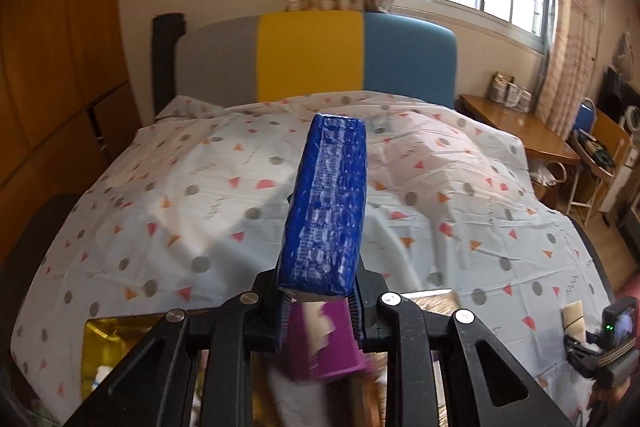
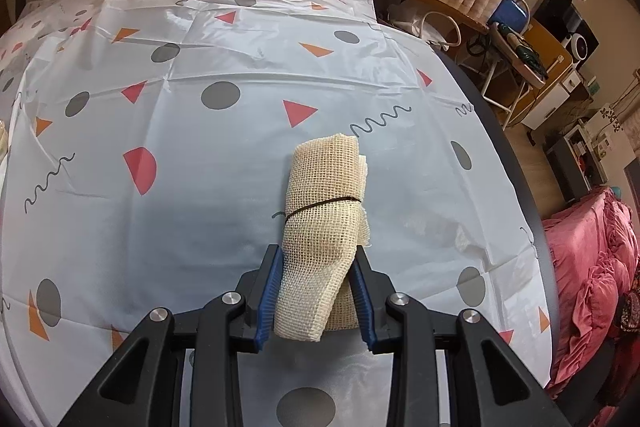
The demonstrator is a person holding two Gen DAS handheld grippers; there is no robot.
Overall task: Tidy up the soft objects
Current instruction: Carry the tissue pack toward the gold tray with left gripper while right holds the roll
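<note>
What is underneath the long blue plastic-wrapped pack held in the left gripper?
Under the blue plastic-wrapped pack, near the left gripper, a purple packet shows, blurred. Further out lies the white patterned bedsheet. What lies beneath the purple packet is hidden by the gripper's black frame.

1 blue pack (image 1: pixel 326 203), 1 mesh roll (image 2: pixel 324 227)
</note>
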